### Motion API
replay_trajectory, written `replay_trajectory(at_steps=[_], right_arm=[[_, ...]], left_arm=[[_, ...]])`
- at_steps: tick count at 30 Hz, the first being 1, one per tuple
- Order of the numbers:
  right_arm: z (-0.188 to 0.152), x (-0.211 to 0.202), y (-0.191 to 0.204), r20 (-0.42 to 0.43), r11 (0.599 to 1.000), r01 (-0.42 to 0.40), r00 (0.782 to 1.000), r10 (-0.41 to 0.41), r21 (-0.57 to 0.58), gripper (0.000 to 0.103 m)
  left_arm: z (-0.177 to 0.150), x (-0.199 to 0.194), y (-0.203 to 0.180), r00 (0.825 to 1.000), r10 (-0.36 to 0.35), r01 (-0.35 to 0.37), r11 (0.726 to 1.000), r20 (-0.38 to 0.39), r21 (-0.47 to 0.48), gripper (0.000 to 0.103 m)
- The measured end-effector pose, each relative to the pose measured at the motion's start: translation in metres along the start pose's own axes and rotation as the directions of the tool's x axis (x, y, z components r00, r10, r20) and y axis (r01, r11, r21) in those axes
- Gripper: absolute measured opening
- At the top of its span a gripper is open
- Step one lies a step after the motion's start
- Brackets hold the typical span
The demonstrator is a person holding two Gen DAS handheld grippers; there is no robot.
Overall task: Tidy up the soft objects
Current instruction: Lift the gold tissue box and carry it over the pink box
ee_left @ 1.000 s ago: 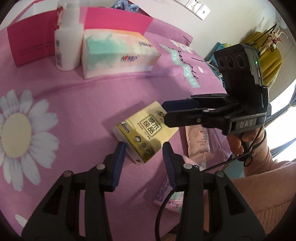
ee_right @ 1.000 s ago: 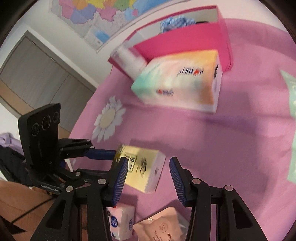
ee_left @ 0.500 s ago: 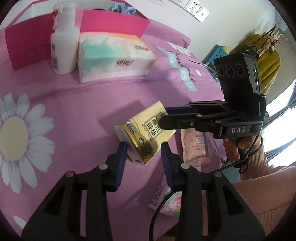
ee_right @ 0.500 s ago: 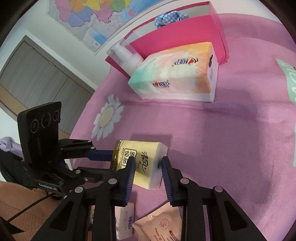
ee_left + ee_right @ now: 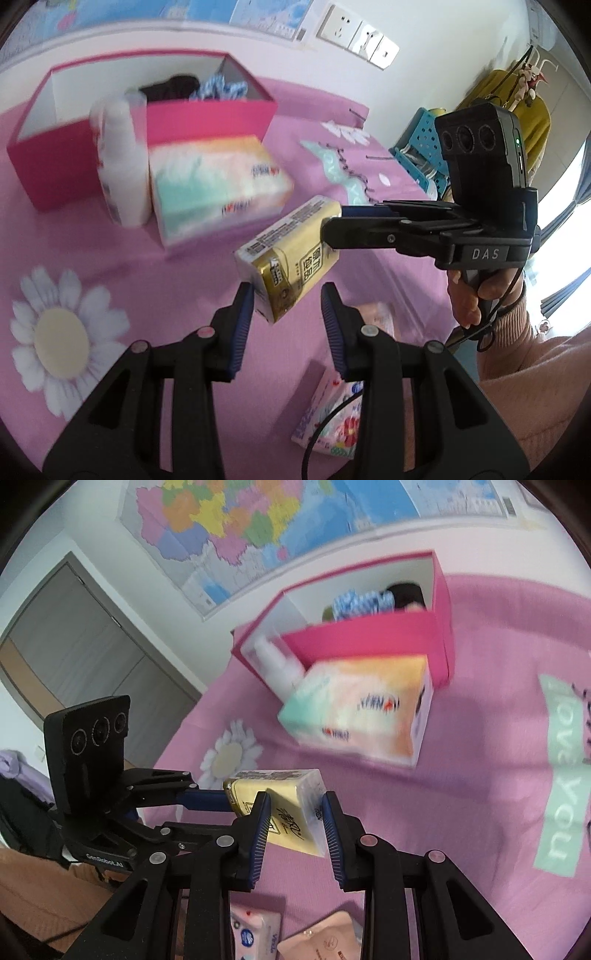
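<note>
- "DAS" in white letters on the body of the right hand-held gripper [image 5: 334,230], left wrist view.
- "GenRobot.AI" on the base of the left hand-held gripper [image 5: 207,805], right wrist view.
- "LOVE YOU" on a mint green strip [image 5: 563,775] printed on the pink bed cover [image 5: 480,812].
- "Vinda", partly cut off, on the pink tissue pack [image 5: 255,936] at the bottom edge.
- Chinese characters on the yellow tissue pack [image 5: 291,264]; small print unreadable.
- Red and blue logo print on the large tissue pack [image 5: 358,716]: blurred, unreadable.

Motion blurs the big tissue box [image 5: 218,188] and white bottle [image 5: 123,166]; the floral packet [image 5: 332,424] lies half hidden behind the left gripper [image 5: 286,310].
</note>
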State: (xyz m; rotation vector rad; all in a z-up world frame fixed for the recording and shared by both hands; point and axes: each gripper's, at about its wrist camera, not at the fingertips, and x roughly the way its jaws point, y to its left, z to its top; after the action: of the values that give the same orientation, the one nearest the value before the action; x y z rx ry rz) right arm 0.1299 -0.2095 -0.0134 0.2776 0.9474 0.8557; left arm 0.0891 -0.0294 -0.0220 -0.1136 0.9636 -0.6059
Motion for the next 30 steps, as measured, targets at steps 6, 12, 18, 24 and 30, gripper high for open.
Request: replay_trajectory(at_steps=[6, 12, 18, 24, 30], right_arm=[[0.028, -0.013, 0.005, 0.074, 0.999, 0.02, 0.997, -0.017, -0.04, 0.029], [0.063, -0.023, 0.011, 0.15, 0.996, 0.047, 0.988, -0.035, -0.075, 0.029], [0.102, -0.032, 0.009, 0.217, 0.997, 0.039, 0.976, -0.023, -0.069, 0.029], [0.134, -0.023, 0.0, 0.239, 0.997, 0.062, 0.97, -0.047, -0.055, 0.029], [0.156, -0.004, -0.018, 0.231, 0.996, 0.09, 0.969, -0.084, -0.019, 0.029]], left_arm=[[0.031, -0.012, -0.008, 0.998, 0.038, -0.041, 0.997, 0.056, 0.058, 0.04], [0.07, -0.017, -0.007, 0.991, 0.085, -0.093, 0.992, 0.102, 0.082, 0.04], [0.108, -0.018, 0.002, 0.985, 0.114, -0.125, 0.989, 0.13, 0.076, 0.04], [0.14, -0.012, 0.015, 0.975, 0.166, -0.175, 0.983, 0.145, 0.052, 0.04], [0.164, 0.009, 0.034, 0.974, 0.199, -0.202, 0.979, 0.11, 0.016, 0.04]])
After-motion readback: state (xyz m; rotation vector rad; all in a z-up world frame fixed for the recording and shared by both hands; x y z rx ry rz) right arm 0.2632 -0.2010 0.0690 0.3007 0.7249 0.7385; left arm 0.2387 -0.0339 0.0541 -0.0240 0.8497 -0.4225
